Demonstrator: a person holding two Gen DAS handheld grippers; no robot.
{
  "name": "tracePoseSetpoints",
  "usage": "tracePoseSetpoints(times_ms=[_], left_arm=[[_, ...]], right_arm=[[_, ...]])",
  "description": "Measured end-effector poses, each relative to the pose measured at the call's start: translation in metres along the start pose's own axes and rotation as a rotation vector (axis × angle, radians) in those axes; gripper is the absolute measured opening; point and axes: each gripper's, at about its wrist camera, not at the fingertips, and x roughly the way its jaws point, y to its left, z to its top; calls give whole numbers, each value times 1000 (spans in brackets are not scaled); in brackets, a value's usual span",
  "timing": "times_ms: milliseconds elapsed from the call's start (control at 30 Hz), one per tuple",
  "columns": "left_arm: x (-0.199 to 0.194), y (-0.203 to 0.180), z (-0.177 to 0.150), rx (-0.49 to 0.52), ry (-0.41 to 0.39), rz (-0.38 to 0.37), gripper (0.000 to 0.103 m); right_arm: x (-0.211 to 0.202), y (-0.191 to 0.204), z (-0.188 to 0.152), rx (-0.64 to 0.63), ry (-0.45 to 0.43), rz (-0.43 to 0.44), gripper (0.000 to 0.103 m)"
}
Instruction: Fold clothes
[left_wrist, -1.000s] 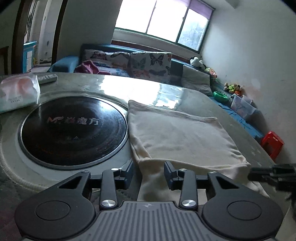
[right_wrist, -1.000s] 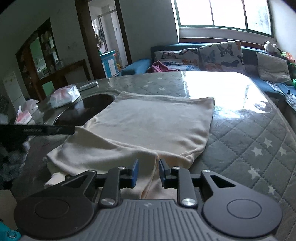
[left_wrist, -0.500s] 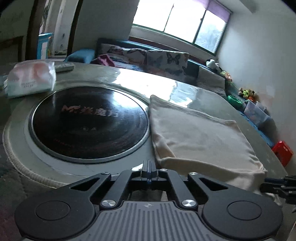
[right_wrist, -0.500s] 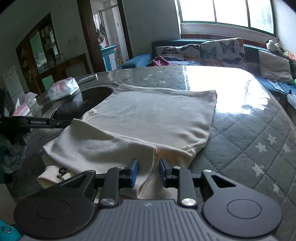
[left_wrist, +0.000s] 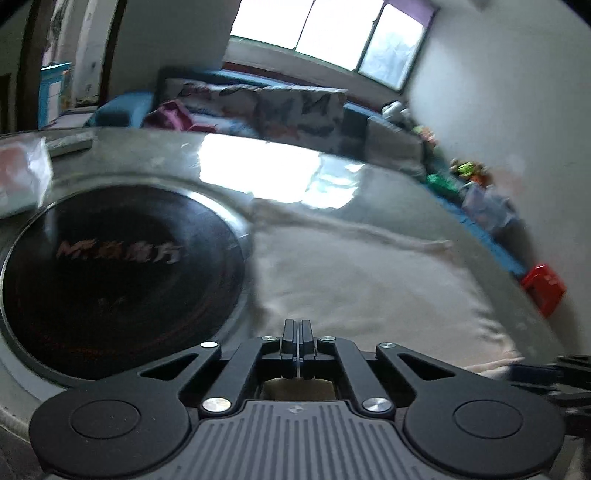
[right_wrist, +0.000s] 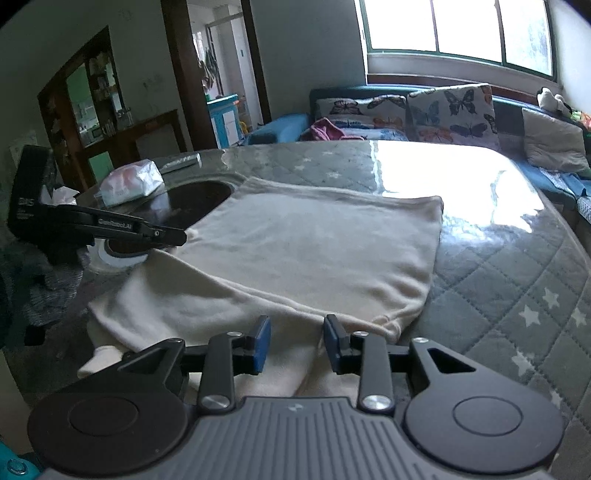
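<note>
Two tongs over a cream garment lying flat on quilted surface, beside dark round plate. Left tongs clenched, empty; right tongs released, just been opening w/ cloth edge between.

Quilted table bears garment, seemingly tissues.

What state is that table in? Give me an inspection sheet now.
Surface: quilted table cover, glossy, with a black round plate set in it.
Job's things: cream garment, lying flat, partly folded.
Clutter: tissue pack, remote control.
Grippers: left gripper shut, empty; right gripper open, jaws have just been opening, garment's near fold between them, ungripped.
Cables: nothing seen.
Surroundings: sofa with butterfly cushions, window.
</note>
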Motion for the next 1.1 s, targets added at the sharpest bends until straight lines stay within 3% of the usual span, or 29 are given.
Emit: tracePoseSetpoints(times_ms=[233,400,567,767,900,1100], left_arm=[[-5,1,5,21,-34,-19,2],[1,-3,6,43,-7,12,2],[-27,-20,-3,99,-40,-71,3],[-39,-42,-25,185,-23,-147,3],[-28,-47,-33,222,0,-117,3],[-26,-43,-34,223,-2,-118,3]], right_arm=[[-5,-1,1,-16,-19,-15,31],[-3,6,4,-44,-26,8,32],[-2,10,2,-84,-22,-5,32],[-12,11,7,-103,-60,-37,32],[-3,18,4,-142,-16,-28,31],[1,10,2,-79,-13,-52,31]])
